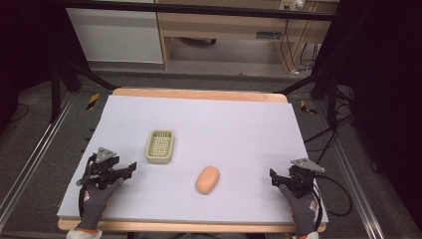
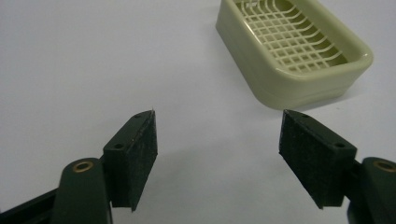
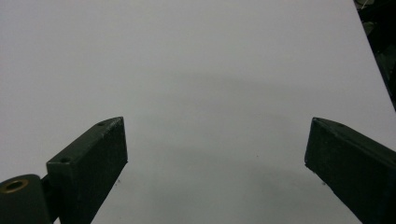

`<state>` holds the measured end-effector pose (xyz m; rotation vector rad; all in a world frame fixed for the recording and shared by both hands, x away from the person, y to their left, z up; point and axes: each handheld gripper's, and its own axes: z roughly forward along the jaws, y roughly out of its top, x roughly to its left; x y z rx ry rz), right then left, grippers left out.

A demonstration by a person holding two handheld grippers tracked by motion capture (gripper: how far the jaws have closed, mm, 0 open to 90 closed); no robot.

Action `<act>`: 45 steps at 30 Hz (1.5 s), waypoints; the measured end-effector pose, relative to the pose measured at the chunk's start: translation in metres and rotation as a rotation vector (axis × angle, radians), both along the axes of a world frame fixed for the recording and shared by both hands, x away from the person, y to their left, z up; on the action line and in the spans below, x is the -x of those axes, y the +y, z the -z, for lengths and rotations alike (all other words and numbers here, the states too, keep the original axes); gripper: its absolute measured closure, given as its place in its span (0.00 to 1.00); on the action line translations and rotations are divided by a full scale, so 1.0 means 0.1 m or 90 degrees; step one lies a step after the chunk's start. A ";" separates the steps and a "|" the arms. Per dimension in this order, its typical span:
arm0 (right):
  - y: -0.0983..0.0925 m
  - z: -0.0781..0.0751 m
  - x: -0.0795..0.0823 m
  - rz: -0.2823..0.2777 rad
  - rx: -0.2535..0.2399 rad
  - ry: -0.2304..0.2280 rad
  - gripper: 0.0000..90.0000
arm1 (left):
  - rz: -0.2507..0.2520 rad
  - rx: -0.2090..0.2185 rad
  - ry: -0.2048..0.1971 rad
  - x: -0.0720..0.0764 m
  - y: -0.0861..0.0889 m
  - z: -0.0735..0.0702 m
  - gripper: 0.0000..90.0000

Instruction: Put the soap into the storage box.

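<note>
A pale green soap dish (image 1: pixel 160 146) with a grid floor sits left of centre on the white mat (image 1: pixel 239 129); it holds nothing. An orange oval soap bar (image 1: pixel 207 179) lies on the mat right of and nearer than the dish. My left gripper (image 1: pixel 130 168) rests near the mat's left front, open, its jaws wide apart and pointing toward the dish (image 2: pixel 294 46), which lies a short way ahead and to the right. My right gripper (image 1: pixel 273 178) is at the right front, open over bare mat (image 3: pixel 210 93), well right of the soap.
The mat covers a wooden table whose far edge (image 1: pixel 199 93) shows. Black frame legs and cables (image 1: pixel 328 144) stand beside the table on both sides. A wooden cabinet (image 1: pixel 234 30) stands beyond it.
</note>
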<state>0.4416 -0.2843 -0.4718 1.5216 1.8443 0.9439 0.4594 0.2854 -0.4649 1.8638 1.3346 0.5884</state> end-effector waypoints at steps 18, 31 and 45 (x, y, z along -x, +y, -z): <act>0.05 -0.01 0.05 0.007 0.016 -0.025 0.09 | 0.021 0.020 -0.011 0.07 -0.10 -0.13 0.37; 0.07 -0.01 0.08 0.007 0.016 -0.032 0.09 | 0.056 0.028 -0.016 0.12 -0.28 -0.22 0.37; 0.10 -0.02 0.09 0.003 0.008 -0.032 0.09 | 0.076 0.027 -0.020 0.16 -0.43 -0.26 0.36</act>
